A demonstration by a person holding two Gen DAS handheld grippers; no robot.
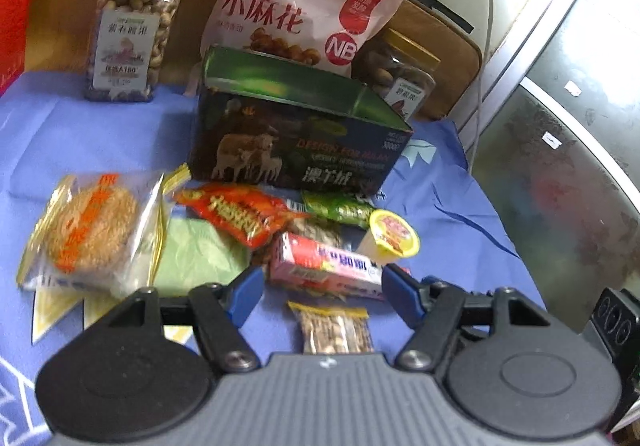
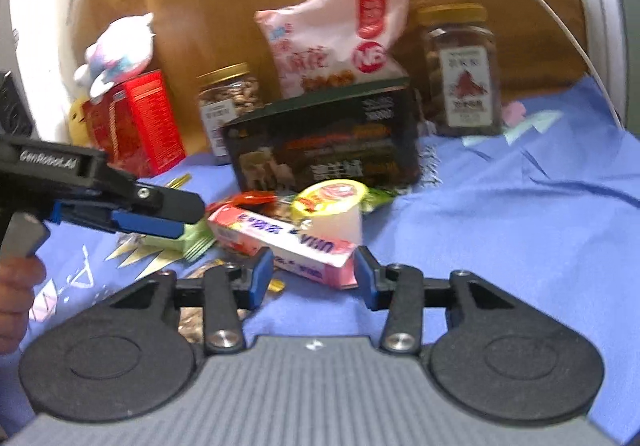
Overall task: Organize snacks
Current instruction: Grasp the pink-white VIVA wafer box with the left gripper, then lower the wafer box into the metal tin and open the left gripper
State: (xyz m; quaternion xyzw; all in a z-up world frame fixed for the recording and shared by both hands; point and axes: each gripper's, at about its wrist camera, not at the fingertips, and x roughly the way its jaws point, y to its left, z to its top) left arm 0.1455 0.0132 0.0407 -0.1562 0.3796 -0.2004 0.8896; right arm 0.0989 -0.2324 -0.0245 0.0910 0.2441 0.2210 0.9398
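Lying on a counter covered by a blue cloth (image 1: pixel 100 133), a loose heap of snacks was recorded. Item one: a pink box (image 1: pixel 326 266), flat on its side, was noted at the near edge of the heap, just ahead of both grippers. Item two: a jelly cup (image 1: pixel 394 234) with a yellow lid was seen touching the pink box's far side. Item three: a red packet (image 1: pixel 240 215) and a green packet (image 1: pixel 340 207) were logged behind these. Item four: a round cake in a clear wrapper (image 1: pixel 94 234) was placed to the left of the heap. Item five: a small bag of nuts (image 1: pixel 334 328) was found nearest the left gripper (image 1: pixel 320 286), whose fingers were spread wide and held nothing. The right gripper (image 2: pixel 314 274) was likewise recorded with fingers spread, the end of the pink box (image 2: pixel 288 244) sitting between their tips without visible contact. Behind the heap, a dark carton (image 1: pixel 296 137) printed with sheep was entered, with a large pink bag (image 1: pixel 296 1) propped behind it. A gold-lidded jar of nuts (image 1: pixel 134 33) stood upright to the left, and a second jar (image 2: pixel 460 73) to the right. A red box (image 2: pixel 136 125) with a plush toy (image 2: pixel 120 49) behind it was logged at far left.
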